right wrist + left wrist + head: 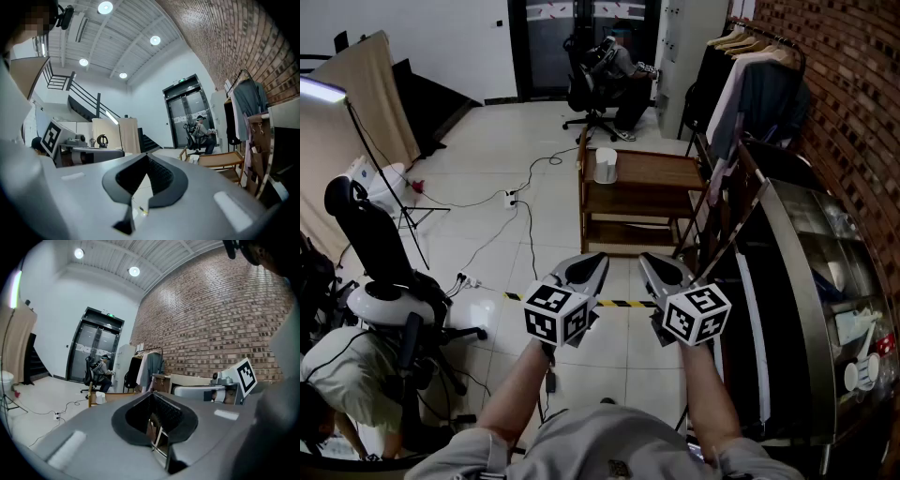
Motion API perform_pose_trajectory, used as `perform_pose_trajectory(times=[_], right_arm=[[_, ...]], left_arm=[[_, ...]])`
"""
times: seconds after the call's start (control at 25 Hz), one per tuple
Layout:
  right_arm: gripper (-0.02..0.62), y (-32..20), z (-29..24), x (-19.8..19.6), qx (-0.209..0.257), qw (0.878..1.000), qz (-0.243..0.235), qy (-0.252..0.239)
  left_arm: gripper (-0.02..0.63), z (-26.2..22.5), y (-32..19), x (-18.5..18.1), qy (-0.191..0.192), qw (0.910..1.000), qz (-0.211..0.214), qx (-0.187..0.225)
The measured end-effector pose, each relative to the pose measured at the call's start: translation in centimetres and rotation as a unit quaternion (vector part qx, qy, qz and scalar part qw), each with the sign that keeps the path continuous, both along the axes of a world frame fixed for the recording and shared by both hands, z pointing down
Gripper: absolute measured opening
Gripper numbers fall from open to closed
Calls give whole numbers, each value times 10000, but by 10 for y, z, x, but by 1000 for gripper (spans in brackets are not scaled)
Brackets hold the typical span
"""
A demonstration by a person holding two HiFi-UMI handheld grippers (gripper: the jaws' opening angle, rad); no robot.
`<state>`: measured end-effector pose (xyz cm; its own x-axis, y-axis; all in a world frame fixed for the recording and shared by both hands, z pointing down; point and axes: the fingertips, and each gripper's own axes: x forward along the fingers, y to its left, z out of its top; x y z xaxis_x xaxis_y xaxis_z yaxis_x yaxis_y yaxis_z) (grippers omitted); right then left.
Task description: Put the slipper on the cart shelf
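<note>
We hold both grippers level and side by side above the tiled floor point(487, 150), near its black-and-yellow tape line point(623, 303). The left gripper point(598, 255) has its fingers point(185, 428) brought together with nothing between them. Through the small gap behind the tips we see only the room ahead. The right gripper point(645, 255) is the same: its fingers point(179, 183) meet at the tips and carry nothing. The marker cubes hide our hands, and only our forearms show below them.

Ahead of the grippers and well apart from them stands the wooden cart point(656, 173), beside the clothes rack point(750, 56) on the brick wall. A white object point(605, 165) sits on the cart's top, near its left edge. We take it for the slipper, though it is too small for us to tell its shape. The middle shelf point(633, 202) is below it.

A glass display counter point(825, 281) runs along the right. Cables point(525, 187) trail over the floor left of the cart. Beyond the cart a person sits in an office chair point(591, 89), and another person point(342, 375) crouches at the lower left.
</note>
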<state>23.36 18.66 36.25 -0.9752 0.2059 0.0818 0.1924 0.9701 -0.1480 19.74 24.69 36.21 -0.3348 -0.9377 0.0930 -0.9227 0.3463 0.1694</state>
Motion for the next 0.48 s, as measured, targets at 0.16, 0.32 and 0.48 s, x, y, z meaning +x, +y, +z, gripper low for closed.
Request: perform_pose_trajectory(times=[0.16, 0.32, 0.48], right_arm=[[0, -13, 2, -7, 36, 10000, -13, 0], [0, -28, 5, -18, 67, 10000, -21, 38], [0, -40, 5, -33, 48, 10000, -36, 45]], left_arm=[[6, 3, -12, -10, -22, 10000, -56, -3], [6, 6, -24, -20, -2, 9999, -103, -2], [6, 9, -35, -34, 28, 9999, -124, -51]])
